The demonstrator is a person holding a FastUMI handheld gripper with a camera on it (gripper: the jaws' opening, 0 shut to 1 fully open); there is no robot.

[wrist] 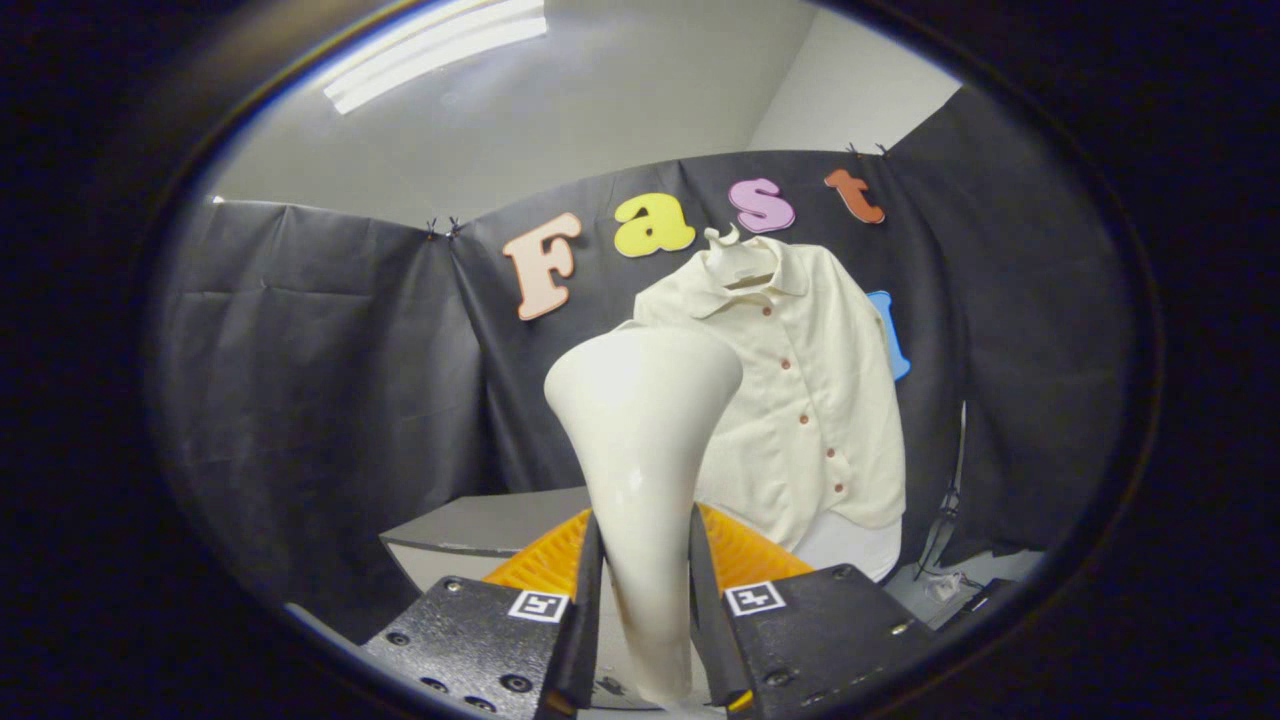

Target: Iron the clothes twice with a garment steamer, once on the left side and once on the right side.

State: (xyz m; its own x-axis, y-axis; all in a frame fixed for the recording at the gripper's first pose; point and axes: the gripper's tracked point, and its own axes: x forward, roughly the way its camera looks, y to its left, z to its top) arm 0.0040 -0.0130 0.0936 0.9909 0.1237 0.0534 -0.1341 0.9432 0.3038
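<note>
Gripping the garment steamer [640,470] by its narrow handle, my tongs [645,590] stood closed on it, one finger pressed against each side of the stem. I saw the steamer rise upright from between the fingers and flare into a broad, rounded head. Taking the steamer as my landmark: the shirt [800,400] hung beyond it and to its right, cream-coloured, with a row of small reddish buttons down the front and its collar on a pale hanger [735,258]. The steamer's head overlapped the shirt's left shoulder from where I watched, yet I could not tell whether the two touched. Below and behind the steamer's stem lay an orange ribbed thing [740,550], showing on both sides of the fingers. To the steamer's lower left sat the grey counter [480,525], its corner pointing toward me. Behind all of this hung the black cloth [320,400] of the booth, with a pale wall above it.
</note>
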